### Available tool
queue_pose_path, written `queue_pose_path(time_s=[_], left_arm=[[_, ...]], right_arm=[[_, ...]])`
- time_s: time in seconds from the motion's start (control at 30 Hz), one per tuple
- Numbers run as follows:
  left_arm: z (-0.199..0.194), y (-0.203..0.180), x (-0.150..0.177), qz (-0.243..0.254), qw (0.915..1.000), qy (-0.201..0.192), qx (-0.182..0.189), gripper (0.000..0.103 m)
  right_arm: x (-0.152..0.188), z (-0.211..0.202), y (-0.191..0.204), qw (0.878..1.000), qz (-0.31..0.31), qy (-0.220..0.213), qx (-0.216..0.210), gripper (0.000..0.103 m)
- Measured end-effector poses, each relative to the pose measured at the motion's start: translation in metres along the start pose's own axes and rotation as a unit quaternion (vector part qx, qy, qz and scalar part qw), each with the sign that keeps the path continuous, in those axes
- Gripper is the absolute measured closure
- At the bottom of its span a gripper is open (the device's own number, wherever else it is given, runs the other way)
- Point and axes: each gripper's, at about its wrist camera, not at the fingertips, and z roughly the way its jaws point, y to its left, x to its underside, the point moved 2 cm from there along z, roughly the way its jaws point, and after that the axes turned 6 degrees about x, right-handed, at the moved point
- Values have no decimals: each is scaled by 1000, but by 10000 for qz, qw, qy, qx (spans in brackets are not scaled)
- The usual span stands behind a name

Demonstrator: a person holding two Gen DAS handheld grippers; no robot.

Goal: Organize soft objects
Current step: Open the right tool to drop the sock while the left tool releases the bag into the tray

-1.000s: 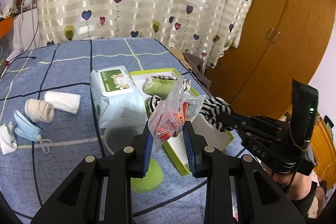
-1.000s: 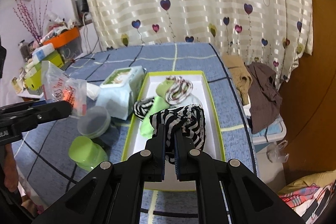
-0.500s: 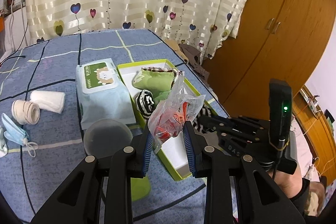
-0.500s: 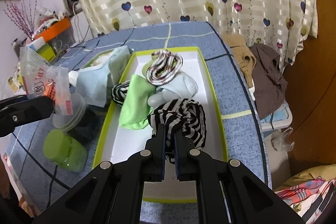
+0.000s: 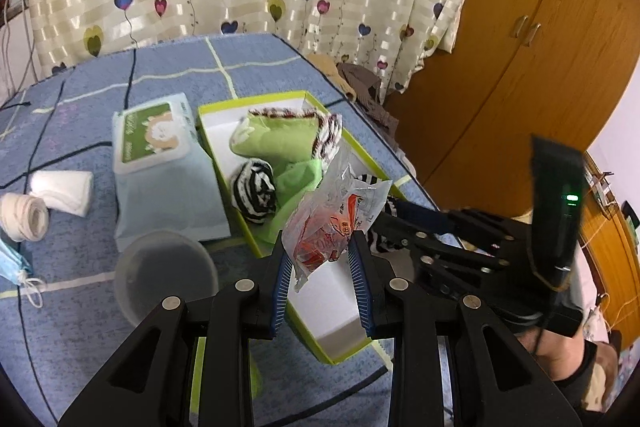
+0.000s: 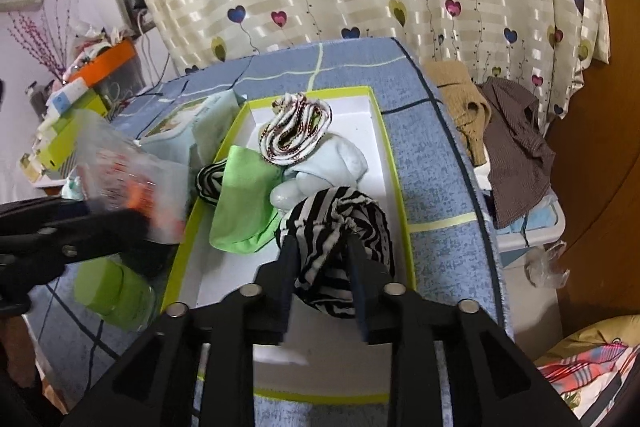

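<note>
A lime-rimmed white box (image 6: 382,131) holds rolled socks: green (image 6: 244,199), brown-striped (image 6: 296,129) and pale blue (image 6: 344,159). My right gripper (image 6: 320,247) stands over the box's near part with its jaws apart around a black-and-white striped sock (image 6: 340,211), which rests in the box. My left gripper (image 5: 320,251) is shut on a clear plastic packet with orange print (image 5: 336,215), held above the box's (image 5: 332,343) left edge. The right gripper shows in the left wrist view (image 5: 400,223).
A wet-wipes pack (image 5: 160,163), a clear lid (image 5: 164,275), a green cup (image 6: 116,291), white rolls (image 5: 44,199) and a blue mask (image 5: 12,263) lie on the blue table. Clothes (image 6: 504,131) sit past the table's right edge.
My right gripper lowered the striped sock into the box and its jaws opened. My left gripper moved right, toward the box, with the packet.
</note>
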Motion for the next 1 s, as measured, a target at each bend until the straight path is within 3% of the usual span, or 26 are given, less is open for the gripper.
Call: queue_pose_path(time_s=[0.23, 0.37, 0.5, 0.6, 0.7, 0.9, 1.0], left_arm=[[22, -4, -1, 43, 9997, 220, 29, 73], [30, -5, 1, 40, 9994, 355, 40, 70], [34, -4, 1, 76, 9992, 382, 45, 67], [34, -4, 0, 80, 9994, 344, 61, 66], [32, -4, -1, 160, 9993, 321, 57, 54], [14, -2, -4, 77, 9998, 131, 143, 54], [-3, 3, -6, 18, 9999, -54, 162, 54]], right_arm=[[4, -14, -2, 10000, -68, -47, 4, 72], [7, -16, -2, 9999, -119, -7, 32, 61], [9, -17, 1, 9999, -161, 11, 9, 60], [12, -16, 3, 9998, -175, 53, 9, 60], [13, -14, 3, 9998, -161, 99, 31, 60], [15, -12, 12, 9996, -212, 173, -14, 59], [15, -7, 21, 9994, -267, 240, -17, 49]])
